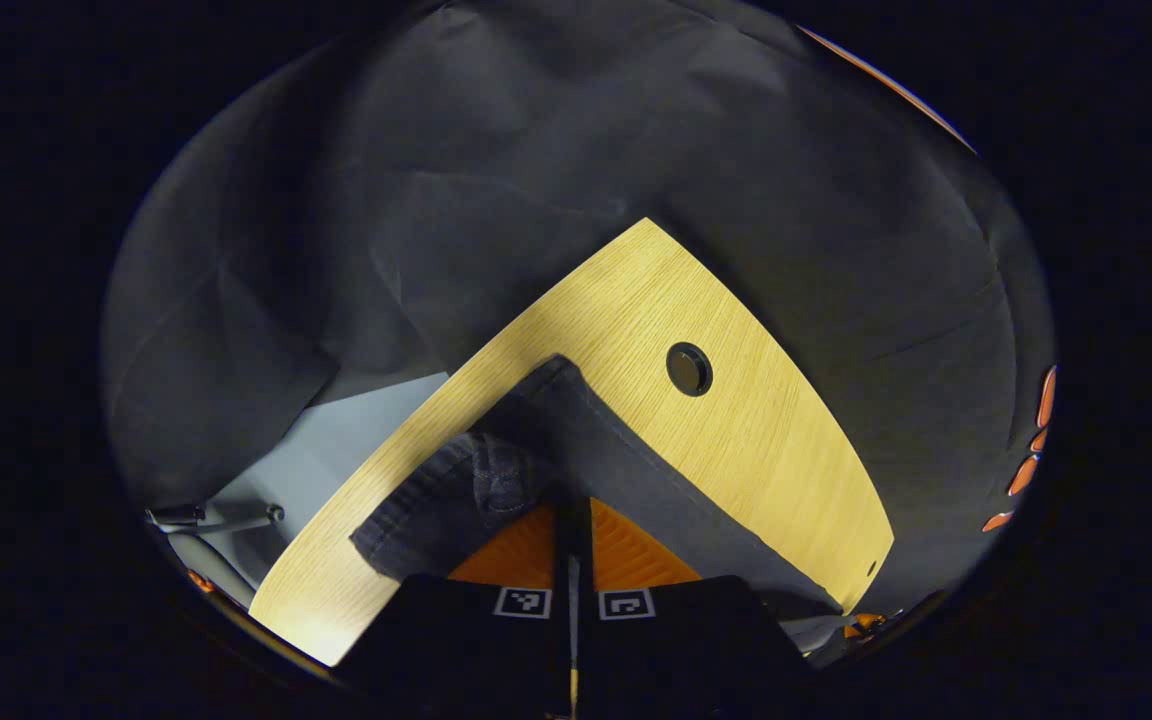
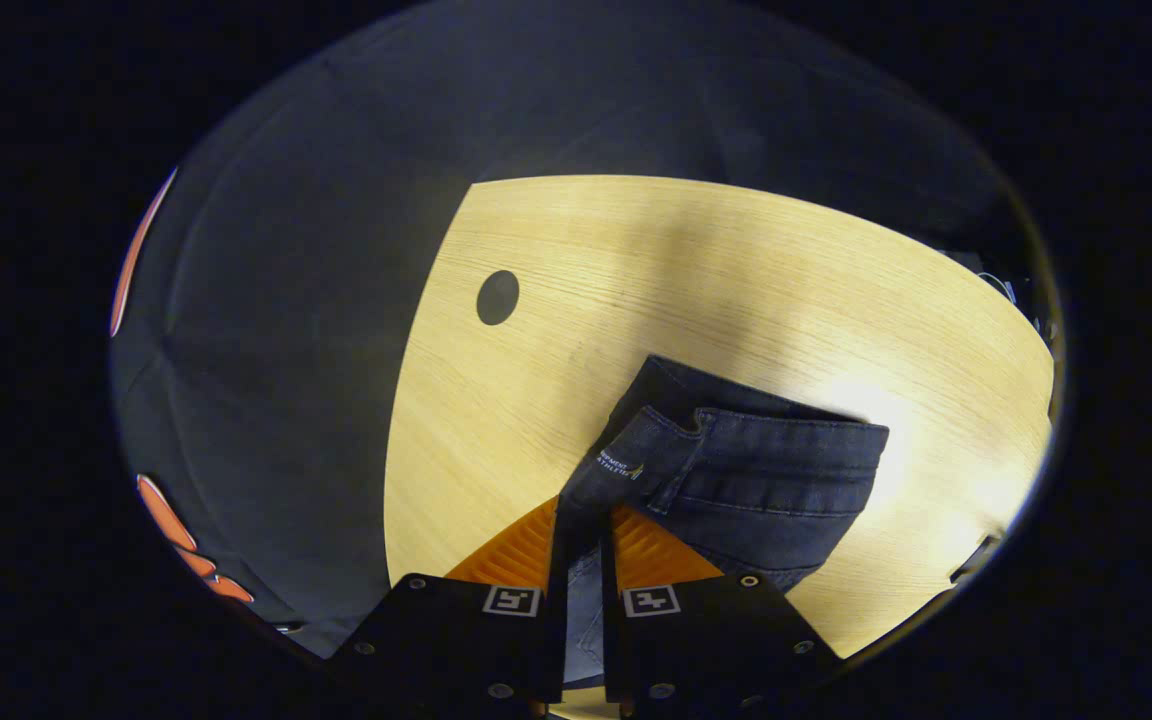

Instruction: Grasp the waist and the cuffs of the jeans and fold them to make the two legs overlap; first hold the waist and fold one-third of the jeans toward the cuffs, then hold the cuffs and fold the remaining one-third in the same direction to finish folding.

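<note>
The biggest thing is the wooden table (image 1: 736,420). It is light yellow wood with fine lines in it. Its edges are cut off at the bottom of the left gripper view. In the right gripper view the table (image 2: 736,270) has a bright shiny patch on the right side, and a dim shadow lies across the top part.

Next come the jeans (image 1: 576,440). They are dark and lie on the table, bunched up near the tongs. In the left gripper view the cloth is very dark, so it is hard to tell which part of the jeans this is. In the right gripper view the jeans (image 2: 756,480) show stitched seams and a small tag with tiny writing too small to make out. The lower part of the jeans is hidden behind the tongs.

The left gripper (image 1: 572,515) has its two fingers pressed close together with dark cloth pinched between them. The right gripper (image 2: 584,520) also squeezes a fold of the jeans between its two fingers, and a strip of cloth shows in the thin gap.

Smallest is a round dark hole (image 1: 688,368) in the table top, just beside the jeans. In the right gripper view the hole (image 2: 497,297) sits well apart from the jeans.
</note>
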A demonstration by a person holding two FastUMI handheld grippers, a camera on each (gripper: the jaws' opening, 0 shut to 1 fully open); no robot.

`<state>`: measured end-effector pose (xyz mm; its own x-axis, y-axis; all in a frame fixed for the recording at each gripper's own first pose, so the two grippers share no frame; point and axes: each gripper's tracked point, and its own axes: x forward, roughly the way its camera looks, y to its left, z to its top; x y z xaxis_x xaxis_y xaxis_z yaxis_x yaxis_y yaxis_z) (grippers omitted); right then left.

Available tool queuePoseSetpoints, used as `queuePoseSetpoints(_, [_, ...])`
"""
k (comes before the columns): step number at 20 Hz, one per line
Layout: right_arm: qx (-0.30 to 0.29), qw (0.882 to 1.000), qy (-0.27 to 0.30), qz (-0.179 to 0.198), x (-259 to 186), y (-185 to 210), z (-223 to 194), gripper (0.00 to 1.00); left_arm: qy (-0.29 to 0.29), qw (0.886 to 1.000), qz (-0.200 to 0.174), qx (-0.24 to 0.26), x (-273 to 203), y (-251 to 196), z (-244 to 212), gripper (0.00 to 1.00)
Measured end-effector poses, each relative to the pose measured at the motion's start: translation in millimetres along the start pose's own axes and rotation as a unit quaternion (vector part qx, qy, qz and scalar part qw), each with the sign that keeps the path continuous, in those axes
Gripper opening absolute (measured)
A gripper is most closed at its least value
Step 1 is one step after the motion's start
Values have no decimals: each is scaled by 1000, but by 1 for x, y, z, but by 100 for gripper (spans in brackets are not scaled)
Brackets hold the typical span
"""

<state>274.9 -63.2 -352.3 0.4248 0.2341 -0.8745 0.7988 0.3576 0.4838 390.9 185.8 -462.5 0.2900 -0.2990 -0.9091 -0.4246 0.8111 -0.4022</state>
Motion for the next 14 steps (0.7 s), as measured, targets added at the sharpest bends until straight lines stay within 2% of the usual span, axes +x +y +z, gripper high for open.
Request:
queuePoseSetpoints(1, [3,1000,7,-3,6,0,1,16,2,1000,7,9,7,1,-1,5])
queuePoseSetpoints(2, [0,1000,14,-5,9,0,0,16,5,1000,19,19,9,4,-1,13])
queuePoseSetpoints(3, [0,1000,17,-6,11,0,1,16,4,1000,21,22,12,4,-1,16])
queuePoseSetpoints(4, [0,1000,21,3,6,5,2,16,-2,999,21,25,10,3,2,29])
queuePoseSetpoints(5, [-4,1000,15,10,7,7,5,14,-8,999,21,31,9,2,5,46])
queuePoseSetpoints(6, [-8,1000,7,19,3,10,9,22,-10,999,16,40,2,0,10,63])
queuePoseSetpoints(7, [-14,1000,0,22,-1,10,11,48,-12,999,15,50,3,0,7,72])
queuePoseSetpoints(8, [-20,1000,-7,20,-10,5,14,49,-8,998,17,64,-1,1,5,92])
queuePoseSetpoints(9, [-30,999,-13,18,-17,1,15,72,-6,997,17,77,-6,1,7,94])
queuePoseSetpoints(10, [-42,999,-18,14,-24,-2,14,67,-4,996,12,90,-10,-3,4,95])
queuePoseSetpoints(11, [-55,998,-21,11,-30,-6,13,86,-6,995,5,101,-15,-8,1,94])
queuePoseSetpoints(14, [-92,995,-32,-5,-44,-22,6,95,-10,989,-9,147,-29,-21,-7,98])
